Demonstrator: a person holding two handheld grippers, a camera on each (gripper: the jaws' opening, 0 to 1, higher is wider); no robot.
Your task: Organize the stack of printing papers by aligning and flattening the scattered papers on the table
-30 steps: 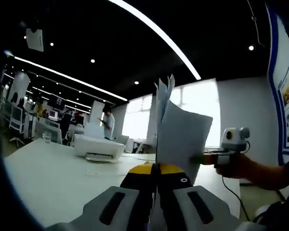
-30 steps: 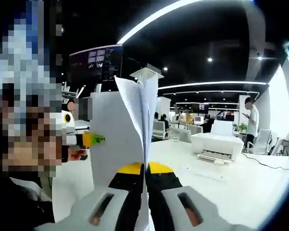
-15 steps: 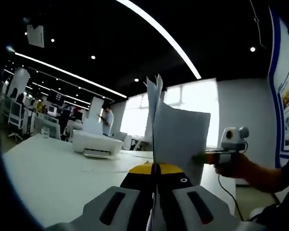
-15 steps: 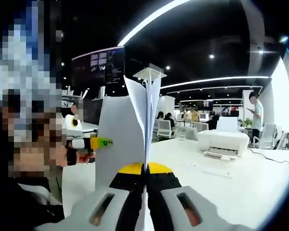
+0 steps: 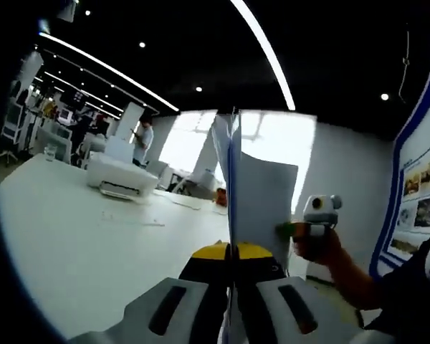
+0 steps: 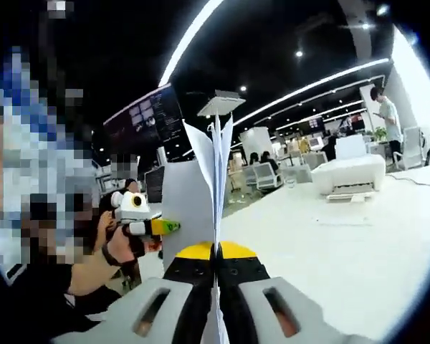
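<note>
A stack of white printing papers stands on edge above the white table, its top sheets fanned apart. My left gripper is shut on one side edge of the stack. The right gripper comes in from the right, held by a hand, and pinches the far edge. In the right gripper view the same stack rises from my right gripper, which is shut on it. There the left gripper clamps the opposite edge from the left.
A white printer sits far back on the table, with a loose sheet lying in front of it. The printer also appears in the right gripper view. A person stands behind the table. Chairs and desks fill the office beyond.
Both views have tilted and shifted with the hands. The stack stays clamped between the two grippers, and the opposite gripper sits a little lower in each view.
</note>
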